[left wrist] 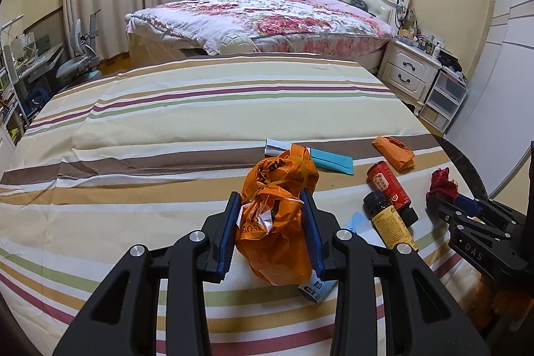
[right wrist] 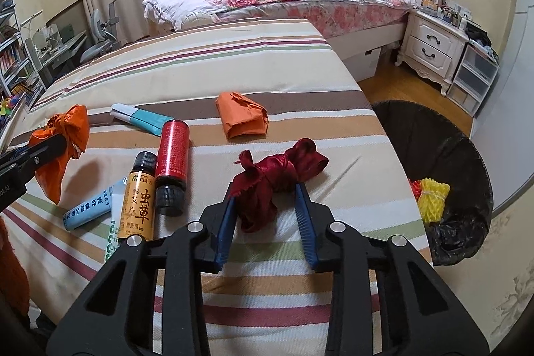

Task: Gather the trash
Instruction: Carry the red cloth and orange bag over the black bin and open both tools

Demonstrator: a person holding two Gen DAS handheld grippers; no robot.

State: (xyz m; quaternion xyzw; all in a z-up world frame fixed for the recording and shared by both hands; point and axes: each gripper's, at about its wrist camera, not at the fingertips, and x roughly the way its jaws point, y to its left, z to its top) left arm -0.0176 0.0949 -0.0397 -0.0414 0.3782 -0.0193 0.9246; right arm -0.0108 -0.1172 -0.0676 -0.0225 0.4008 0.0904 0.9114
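My left gripper (left wrist: 272,199) is shut on a knotted orange plastic bag (left wrist: 277,216) and holds it just above the striped table; it also shows in the right wrist view (right wrist: 63,142). My right gripper (right wrist: 265,192) is shut on a crumpled dark red cloth (right wrist: 277,179) near the table's right edge. A black-lined trash bin (right wrist: 444,175) stands on the floor to the right of the table, with a yellow foam net (right wrist: 432,197) inside.
On the striped tablecloth (right wrist: 200,62) lie a red bottle (right wrist: 172,152), an amber bottle (right wrist: 138,199), a teal tube (right wrist: 143,119), an orange paper wad (right wrist: 245,119) and a pale blue tube (right wrist: 86,212). A bed and a nightstand (right wrist: 430,47) stand behind.
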